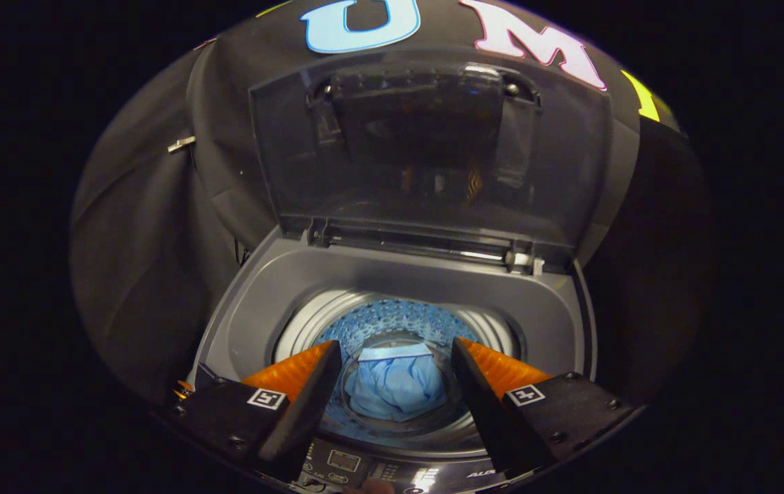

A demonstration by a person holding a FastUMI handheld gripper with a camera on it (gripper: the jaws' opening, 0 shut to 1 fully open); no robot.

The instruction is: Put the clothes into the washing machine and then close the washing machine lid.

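While gripper [397, 353] hangs over washer [282, 288], fingers spread wide, holding nothing | blue cloth [397, 387] lies in drum | lid [426, 151] upright behind drum

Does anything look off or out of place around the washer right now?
Nothing stands out. The blue garment lies at the bottom of the drum, the lid stands upright and open, and the gripper hangs open above the opening, holding nothing.

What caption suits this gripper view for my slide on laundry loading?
Open gripper above top-load washing machine, jaws apart; blue garment lying in the drum, lid raised.
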